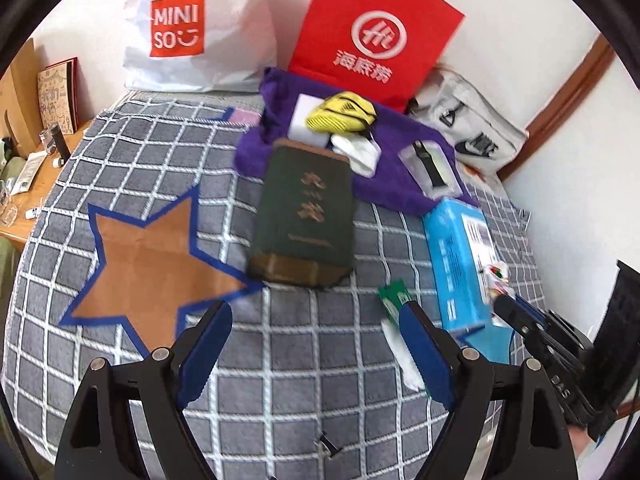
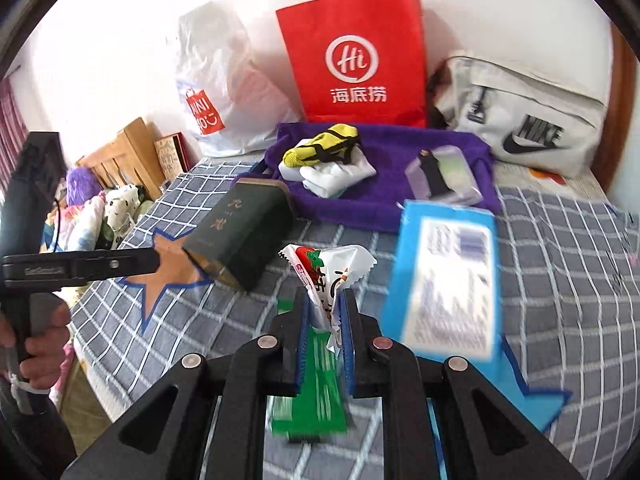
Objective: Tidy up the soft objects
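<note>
My right gripper (image 2: 325, 304) is shut on a white snack packet with a strawberry print (image 2: 326, 266) and holds it above a green packet (image 2: 316, 400) on the checked bedspread. My left gripper (image 1: 316, 344) is open and empty over the bedspread, near the green packet (image 1: 394, 296). A purple towel (image 1: 400, 188) (image 2: 384, 200) lies at the back with yellow socks (image 1: 340, 114) (image 2: 320, 146), white socks (image 1: 360, 154) (image 2: 336, 176) and a clear plastic case (image 1: 432, 168) (image 2: 444, 176) on it.
A dark green box (image 1: 304, 216) (image 2: 240, 232) lies mid-bed, a blue box (image 1: 460, 264) (image 2: 448, 280) to the right. A red paper bag (image 1: 376, 36) (image 2: 356, 60), a white Miniso bag (image 1: 192, 28) and a Nike bag (image 2: 520, 128) line the wall. A wooden side table (image 1: 28, 184) stands left.
</note>
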`<state>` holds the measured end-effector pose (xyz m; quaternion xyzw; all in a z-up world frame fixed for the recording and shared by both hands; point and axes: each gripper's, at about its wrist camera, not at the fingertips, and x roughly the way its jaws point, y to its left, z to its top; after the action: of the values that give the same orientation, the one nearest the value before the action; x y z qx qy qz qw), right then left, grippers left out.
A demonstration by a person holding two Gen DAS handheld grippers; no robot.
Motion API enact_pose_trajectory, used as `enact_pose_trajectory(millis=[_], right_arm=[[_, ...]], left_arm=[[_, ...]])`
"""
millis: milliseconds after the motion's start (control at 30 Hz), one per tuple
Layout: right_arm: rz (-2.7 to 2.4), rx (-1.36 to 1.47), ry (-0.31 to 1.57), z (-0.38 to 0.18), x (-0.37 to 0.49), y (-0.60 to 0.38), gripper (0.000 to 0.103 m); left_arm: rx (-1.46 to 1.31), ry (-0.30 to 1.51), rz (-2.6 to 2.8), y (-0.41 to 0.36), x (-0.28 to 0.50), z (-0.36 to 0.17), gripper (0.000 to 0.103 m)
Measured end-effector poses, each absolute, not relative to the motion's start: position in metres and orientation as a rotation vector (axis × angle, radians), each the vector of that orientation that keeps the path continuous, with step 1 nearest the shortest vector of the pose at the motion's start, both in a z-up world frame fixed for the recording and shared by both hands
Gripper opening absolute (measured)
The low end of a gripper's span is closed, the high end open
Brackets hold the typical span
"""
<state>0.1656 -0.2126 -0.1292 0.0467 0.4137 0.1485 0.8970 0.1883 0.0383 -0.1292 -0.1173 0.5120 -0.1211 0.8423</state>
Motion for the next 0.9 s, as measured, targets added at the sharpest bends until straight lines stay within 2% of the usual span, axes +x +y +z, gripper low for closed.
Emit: enact_pose_trajectory(millis=[367,567,633,767,833,900], right_arm=[[0.274,0.149,0.915,-0.170,0.108,-0.267,0.015],[0.255,0.188,0.950,-0.193,0.093,-0.288,0.015],[0.251,0.209,0.955,-0.199,0.092,-0.295,0.015],[0.246,0.241,0.963,-0.208,0.092,-0.304,0.015],[0.248,0.246,0.967,-0.212,0.092,-0.306,0.015],[0.251,0.249,0.970,-0.213,0.093,-0.305,0.015]], left_arm=[[-0.189,1.143,-0.300,-0.031,0.165,-0.157,0.082],[-0.160,1.150,-0.335,-0.069,0.168,-0.173,0.059],[-0.183,1.159,-0.314,-0.073,0.172,-0.182,0.041],[-0.247,1.188,-0.308,-0.071,0.178,-0.197,0.027],[-0.278,1.175,-0.323,-0.069,0.179,-0.199,0.013],[-0.283,1.162,-0.326,-0.069,0.179,-0.198,0.009]])
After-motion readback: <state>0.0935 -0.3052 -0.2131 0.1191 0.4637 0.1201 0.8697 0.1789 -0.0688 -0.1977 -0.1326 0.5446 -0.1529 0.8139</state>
